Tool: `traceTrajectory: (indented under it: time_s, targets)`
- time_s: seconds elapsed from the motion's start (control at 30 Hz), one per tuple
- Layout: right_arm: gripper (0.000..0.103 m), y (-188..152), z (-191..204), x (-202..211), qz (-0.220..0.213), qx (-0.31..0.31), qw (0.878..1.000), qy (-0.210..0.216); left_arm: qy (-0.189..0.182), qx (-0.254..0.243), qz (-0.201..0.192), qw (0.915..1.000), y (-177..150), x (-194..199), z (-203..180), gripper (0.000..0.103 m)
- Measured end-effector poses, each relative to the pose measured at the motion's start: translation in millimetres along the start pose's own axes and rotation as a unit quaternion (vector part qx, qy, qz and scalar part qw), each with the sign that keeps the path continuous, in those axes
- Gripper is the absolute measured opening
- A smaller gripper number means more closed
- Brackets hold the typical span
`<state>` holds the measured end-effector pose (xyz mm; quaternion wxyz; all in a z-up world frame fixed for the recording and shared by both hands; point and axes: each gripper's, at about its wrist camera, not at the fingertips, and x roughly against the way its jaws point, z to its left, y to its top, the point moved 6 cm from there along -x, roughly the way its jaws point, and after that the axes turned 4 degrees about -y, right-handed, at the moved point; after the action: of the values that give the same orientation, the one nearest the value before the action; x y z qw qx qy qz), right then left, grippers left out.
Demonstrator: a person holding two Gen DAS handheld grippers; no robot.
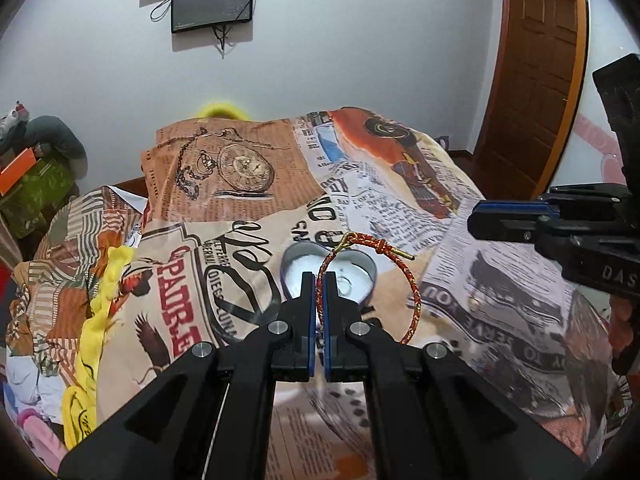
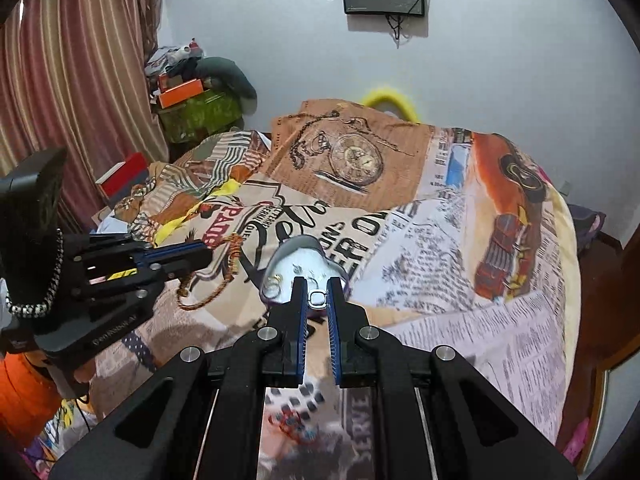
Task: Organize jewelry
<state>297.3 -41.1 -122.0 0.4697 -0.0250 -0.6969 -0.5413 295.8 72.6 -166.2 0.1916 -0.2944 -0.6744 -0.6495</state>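
Note:
My left gripper (image 1: 320,278) is shut on a red and gold braided bracelet (image 1: 414,294), holding it just above a heart-shaped metal tin (image 1: 360,268) on the printed bedspread. The bracelet loops out to the right, its gold clasp at the far end. In the right wrist view the left gripper (image 2: 206,254) holds the bracelet (image 2: 208,300) left of the tin (image 2: 298,250). My right gripper (image 2: 317,284) is shut on a small silver ring-like piece (image 2: 318,298), just over the tin's near edge. Small rings (image 2: 274,280) lie in the tin. The right gripper shows in the left wrist view (image 1: 472,220).
The printed bedspread (image 1: 240,184) covers the bed. A yellow cloth (image 1: 104,304) lies on its left side. A beaded bracelet (image 2: 294,426) lies under my right gripper. Boxes and clutter (image 2: 188,96) stand by the curtain. A wooden door (image 1: 532,72) is at right.

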Motion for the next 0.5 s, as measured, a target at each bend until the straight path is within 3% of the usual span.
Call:
traceTrajectory:
  time_s: [0.5]
  targets:
    - [0.009, 9, 8, -71, 0.043, -0.013, 0.999, 0.029, 0.006, 0.026, 0.046, 0.9986, 1, -73, 32, 0.001]
